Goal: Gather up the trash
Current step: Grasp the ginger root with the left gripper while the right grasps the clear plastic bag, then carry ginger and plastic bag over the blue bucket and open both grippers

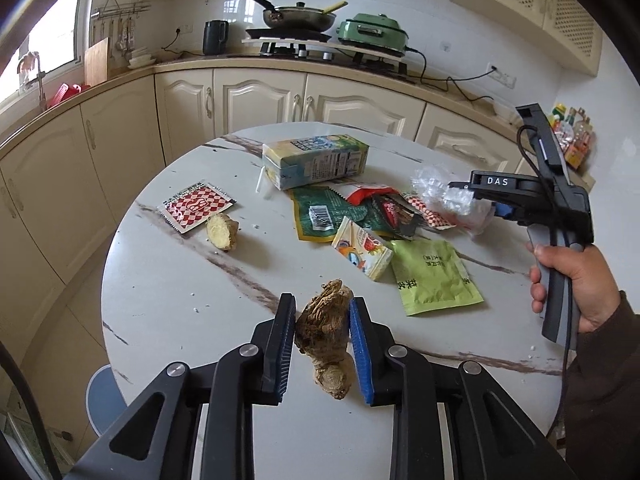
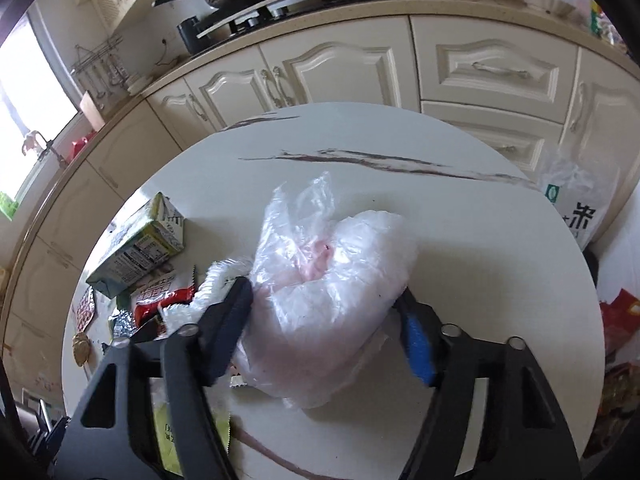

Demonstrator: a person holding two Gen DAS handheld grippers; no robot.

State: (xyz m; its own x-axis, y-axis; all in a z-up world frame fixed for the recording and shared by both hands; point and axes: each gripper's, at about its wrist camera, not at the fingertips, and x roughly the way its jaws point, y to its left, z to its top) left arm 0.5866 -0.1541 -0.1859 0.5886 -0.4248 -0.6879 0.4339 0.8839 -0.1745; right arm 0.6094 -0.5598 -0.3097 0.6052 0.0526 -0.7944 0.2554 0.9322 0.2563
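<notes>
My left gripper (image 1: pixel 322 344) has its two fingers closed partway against one knobbly ginger root (image 1: pixel 325 334), gripped at its sides over the near part of the round marbled counter (image 1: pixel 168 292). My right gripper (image 2: pixel 326 320) has its fingers spread wide around one crumpled clear plastic bag (image 2: pixel 328 292), which fills the gap and presses against both pads; in the left view that same gripper (image 1: pixel 472 200) hangs above the far right of the litter with the bag (image 1: pixel 444 192) bunched at its tip, my right hand (image 1: pixel 572 284) on the handle. On the counter I count one cut ginger piece (image 1: pixel 222 231), lying just beside one red-and-white checkered sachet (image 1: pixel 195 206), and one drink carton (image 1: pixel 316 160) lying on its side farther back. Between the carton and the near edge lie one dark green wrapper (image 1: pixel 320 216), one small colourful carton (image 1: pixel 362 252), one light green packet (image 1: pixel 434 276) and a red wrapper (image 1: pixel 368 194), overlapping in a loose heap with smaller scraps that I cannot count.
</notes>
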